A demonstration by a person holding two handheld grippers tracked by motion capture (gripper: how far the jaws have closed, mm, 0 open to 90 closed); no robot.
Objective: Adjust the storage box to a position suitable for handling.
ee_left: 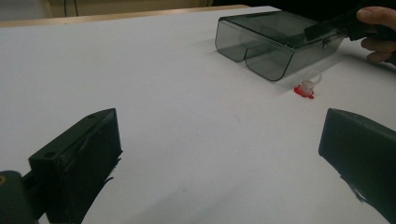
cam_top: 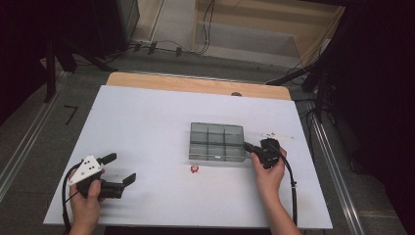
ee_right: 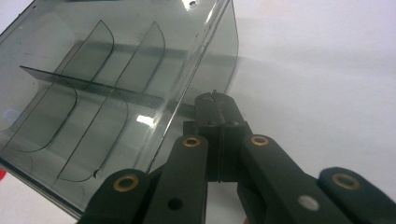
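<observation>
right gripper (cam_top: pixel 250 148), jaws together, touches the right end of the smoky divided box (cam_top: pixel 217 142) mid-table, long axis left-right; left gripper (cam_top: pixel 120 169) rests well apart, jaws spread.

dark mark (cam_top: pixel 71 114) on the floor, perhaps a "7", no other readable text
</observation>
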